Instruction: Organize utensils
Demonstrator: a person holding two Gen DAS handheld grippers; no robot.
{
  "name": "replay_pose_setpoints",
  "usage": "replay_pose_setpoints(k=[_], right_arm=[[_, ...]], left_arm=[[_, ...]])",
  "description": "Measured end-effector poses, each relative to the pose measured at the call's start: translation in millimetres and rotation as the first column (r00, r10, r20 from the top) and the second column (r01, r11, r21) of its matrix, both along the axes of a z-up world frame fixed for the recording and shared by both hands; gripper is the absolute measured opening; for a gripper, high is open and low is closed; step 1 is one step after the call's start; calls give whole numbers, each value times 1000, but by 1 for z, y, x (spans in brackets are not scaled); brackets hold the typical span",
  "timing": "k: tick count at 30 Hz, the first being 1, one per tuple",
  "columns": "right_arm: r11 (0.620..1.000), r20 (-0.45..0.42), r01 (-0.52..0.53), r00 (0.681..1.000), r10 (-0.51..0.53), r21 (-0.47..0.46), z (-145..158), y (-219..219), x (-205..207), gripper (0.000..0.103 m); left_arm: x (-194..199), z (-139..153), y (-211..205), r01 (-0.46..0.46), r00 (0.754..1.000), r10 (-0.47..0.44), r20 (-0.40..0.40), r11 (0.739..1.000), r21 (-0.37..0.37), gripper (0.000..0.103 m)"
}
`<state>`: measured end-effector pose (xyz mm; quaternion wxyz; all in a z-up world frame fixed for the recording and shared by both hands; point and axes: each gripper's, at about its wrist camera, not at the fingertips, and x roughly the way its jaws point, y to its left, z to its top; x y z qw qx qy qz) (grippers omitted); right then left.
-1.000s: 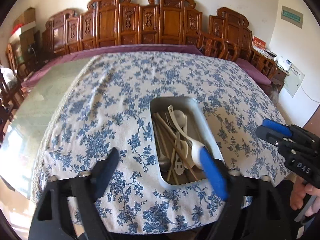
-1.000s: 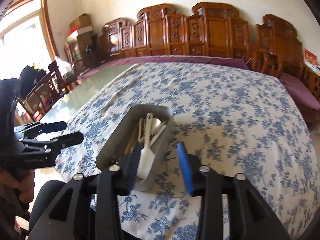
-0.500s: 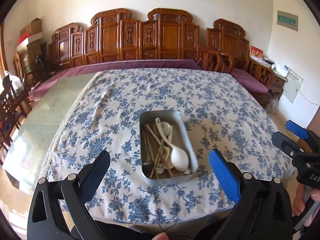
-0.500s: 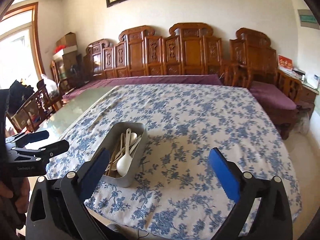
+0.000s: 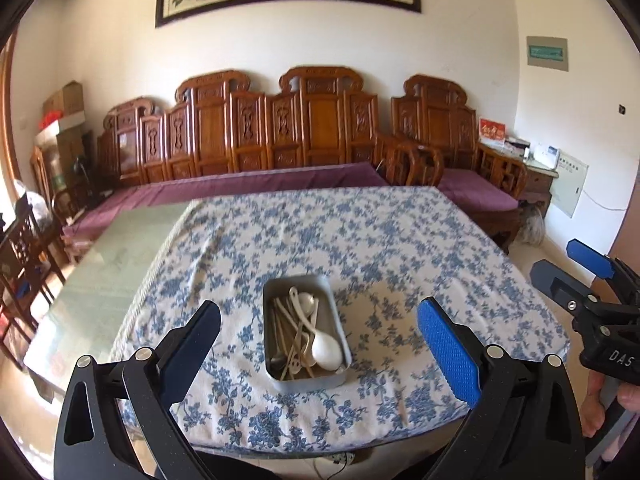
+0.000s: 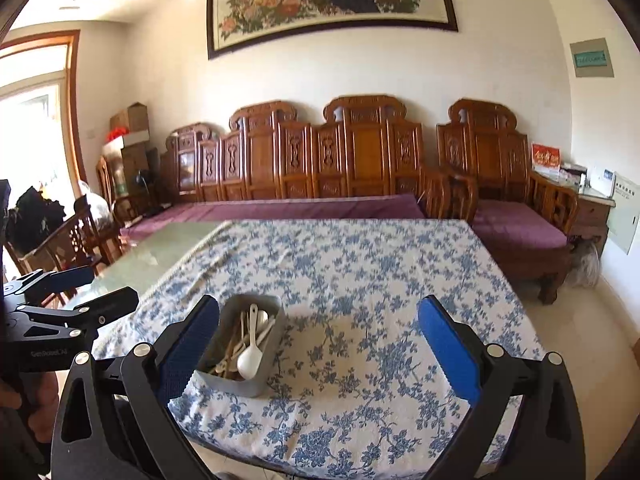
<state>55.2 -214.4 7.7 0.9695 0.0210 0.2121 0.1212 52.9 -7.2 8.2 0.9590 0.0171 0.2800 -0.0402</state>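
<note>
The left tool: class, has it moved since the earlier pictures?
Yes. The left tool has pulled up and back from the metal tray, which now looks smaller and farther off on the tablecloth.

Left wrist view: looking forward and down from beyond the near table edge, tin point(image 5: 306, 332) centred between its own fingers point(image 5: 448, 350), set back from the cloth. Right wrist view: off to the right of that, same facing toward the carved bench point(image 6: 352, 152) and wall painting point(image 6: 328, 0), tin point(image 6: 240, 348) low left. Shared by both: floral tablecloth point(image 5: 360, 248), tin, bench, painting. Each catching the other gripper at its frame edge: right gripper point(image 5: 576, 268) there, left gripper point(image 6: 84, 288) here.
</note>
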Motion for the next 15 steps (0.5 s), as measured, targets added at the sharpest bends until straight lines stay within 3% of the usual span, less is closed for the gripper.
replay_pose_setpoints(k=[8,15], right_arm=[[1000,90,7,996,-8,8,34,-5,-24,100],[1000,136,15,991,-15,-2,51,-4,-39,100]], left_arm=[[-27,35,-8,-9,996,10,93,1000,-7,95],[-39,48,-7,-25,992,26,122,1000,-13,95]])
